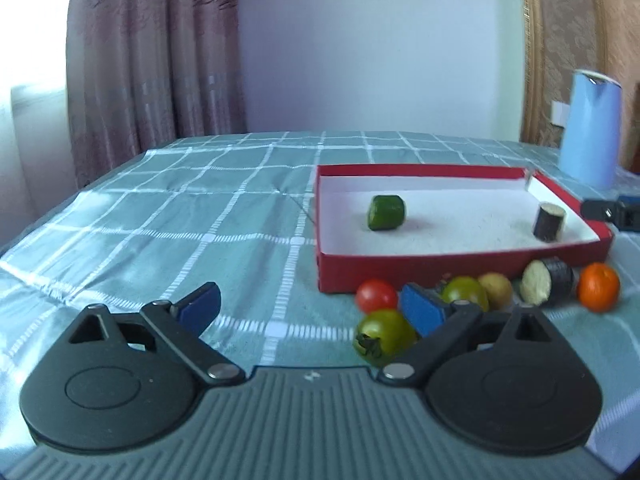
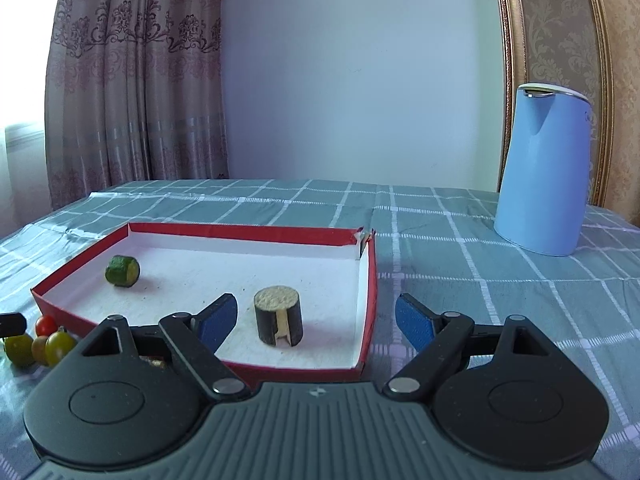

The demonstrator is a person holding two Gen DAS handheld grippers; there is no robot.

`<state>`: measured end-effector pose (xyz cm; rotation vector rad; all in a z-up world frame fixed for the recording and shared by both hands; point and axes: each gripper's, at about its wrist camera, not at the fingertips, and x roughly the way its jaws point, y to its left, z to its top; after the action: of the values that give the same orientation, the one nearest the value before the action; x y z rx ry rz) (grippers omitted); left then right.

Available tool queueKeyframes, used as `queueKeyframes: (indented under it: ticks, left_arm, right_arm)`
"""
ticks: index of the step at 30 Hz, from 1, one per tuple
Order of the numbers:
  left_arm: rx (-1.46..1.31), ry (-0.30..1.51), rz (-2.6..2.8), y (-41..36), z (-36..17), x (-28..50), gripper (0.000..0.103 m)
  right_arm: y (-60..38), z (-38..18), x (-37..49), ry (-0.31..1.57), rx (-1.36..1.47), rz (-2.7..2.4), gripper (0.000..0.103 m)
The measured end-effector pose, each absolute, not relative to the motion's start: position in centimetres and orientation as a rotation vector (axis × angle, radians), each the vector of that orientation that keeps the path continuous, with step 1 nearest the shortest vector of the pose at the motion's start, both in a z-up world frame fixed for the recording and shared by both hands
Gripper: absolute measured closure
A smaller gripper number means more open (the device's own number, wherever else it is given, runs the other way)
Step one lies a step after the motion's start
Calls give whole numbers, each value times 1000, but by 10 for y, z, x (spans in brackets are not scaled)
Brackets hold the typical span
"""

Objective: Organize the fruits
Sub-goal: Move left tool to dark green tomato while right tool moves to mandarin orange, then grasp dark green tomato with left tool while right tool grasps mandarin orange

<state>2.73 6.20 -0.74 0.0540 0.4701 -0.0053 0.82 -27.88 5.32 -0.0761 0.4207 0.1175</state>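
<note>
A pale wall (image 2: 360,72) stands behind the table, with a patterned curtain (image 2: 136,80) at its left side and a gold-framed panel (image 2: 600,60) at its right. The table is covered by a grey-green checked cloth (image 1: 180,208). On the cloth lies a shallow red box (image 2: 370,292) with a white inside, and I use it as the landmark.

Inside the box, near its far left part, lies a green cucumber piece (image 2: 122,271) on its side. Near the front right wall of the box an eggplant piece (image 2: 279,322) stands upright, its pale cut face on top.

Outside the box, just before its front wall, is a group of fruits: a red tomato (image 1: 376,295), a green tomato (image 1: 386,332), a second green tomato (image 1: 466,294) partly hidden by the finger of the left gripper, a yellowish fruit (image 1: 496,290), another eggplant piece (image 1: 548,282) lying down, and an orange fruit (image 1: 599,287). In the right wrist view this group is mostly covered by the gripper body. The left wrist view is a little blurred.

Behind the box, to the right, stands a blue kettle (image 2: 544,172).

The left gripper (image 1: 310,306) is spread wide with nothing between its pads, in front of the box's left corner. The right gripper (image 2: 316,322) is also spread; its left finger is over the box and its right finger is outside the right wall, not touching the eggplant piece.
</note>
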Motion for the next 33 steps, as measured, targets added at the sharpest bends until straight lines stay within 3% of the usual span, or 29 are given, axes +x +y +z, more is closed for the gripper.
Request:
queueKeyframes:
  ticks: [12, 15, 17, 21, 30, 33]
  left_arm:
    - [230, 486, -38, 37, -17, 24, 13]
    - [211, 560, -69, 38, -22, 33, 35]
    - [186, 564, -83, 41, -22, 33, 40]
    - [158, 565, -115, 40, -19, 39, 63]
    - [221, 542, -53, 28, -23, 45, 59]
    - [214, 542, -54, 28, -24, 45, 58]
  right_arm:
    - [-285, 55, -2, 389, -53, 91, 16]
    - [-284, 54, -1, 403, -54, 99, 16]
    - [-284, 54, -1, 400, -61, 94, 16]
    - [-283, 53, 0, 410, -68, 92, 16]
    - [-294, 55, -36, 482, 47, 182, 16]
    - [-279, 44, -48, 519, -31, 217, 16]
